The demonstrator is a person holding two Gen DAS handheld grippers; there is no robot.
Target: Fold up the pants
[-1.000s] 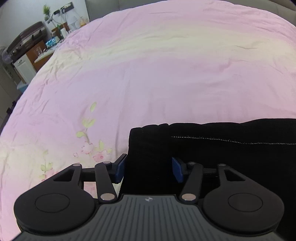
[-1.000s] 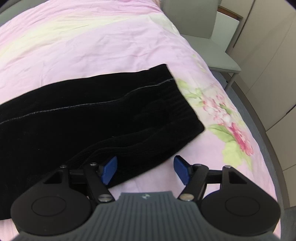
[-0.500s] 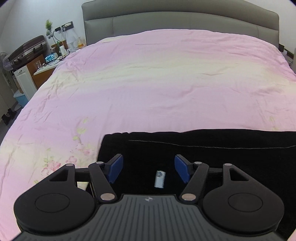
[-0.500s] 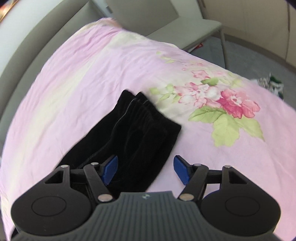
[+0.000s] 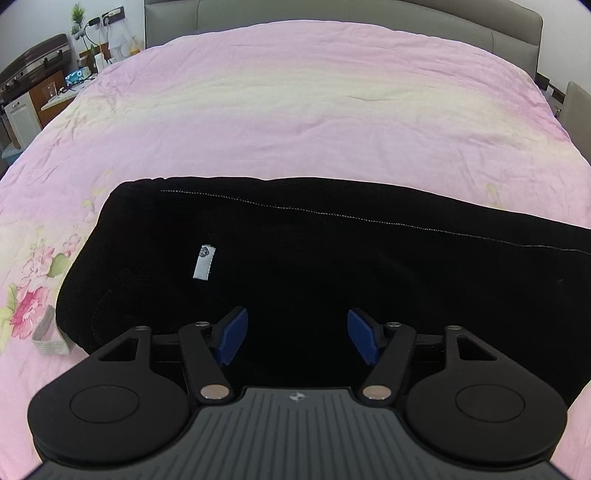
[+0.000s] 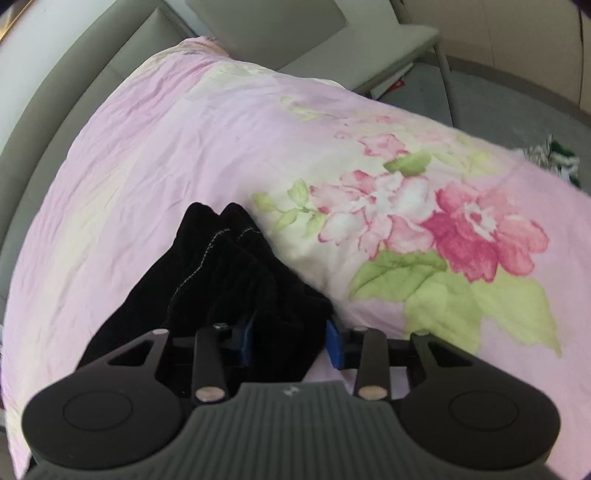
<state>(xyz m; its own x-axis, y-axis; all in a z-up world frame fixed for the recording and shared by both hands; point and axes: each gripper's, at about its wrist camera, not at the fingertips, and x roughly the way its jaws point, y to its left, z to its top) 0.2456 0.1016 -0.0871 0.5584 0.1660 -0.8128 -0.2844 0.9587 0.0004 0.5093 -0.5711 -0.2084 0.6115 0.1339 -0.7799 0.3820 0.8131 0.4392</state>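
Note:
Black pants (image 5: 332,266) lie folded lengthwise across the pink floral bedspread (image 5: 295,110), with a white label (image 5: 204,261) near their left end. My left gripper (image 5: 297,339) is open and empty, hovering over the pants' near edge. In the right wrist view my right gripper (image 6: 291,341) has narrowed around the bunched end of the pants (image 6: 229,273), with black cloth between its blue pads; the end rises from the bed.
A grey headboard (image 5: 332,14) stands at the far end. A nightstand with clutter (image 5: 74,74) is at the far left. A grey bench (image 6: 351,48) and floor (image 6: 517,92) lie beyond the bed's right side. A grey strap (image 5: 48,332) lies at the pants' left.
My right gripper has closed in on the pants' end and gathered it. My left gripper has pulled back and up, so more of the pants shows; it stays open.

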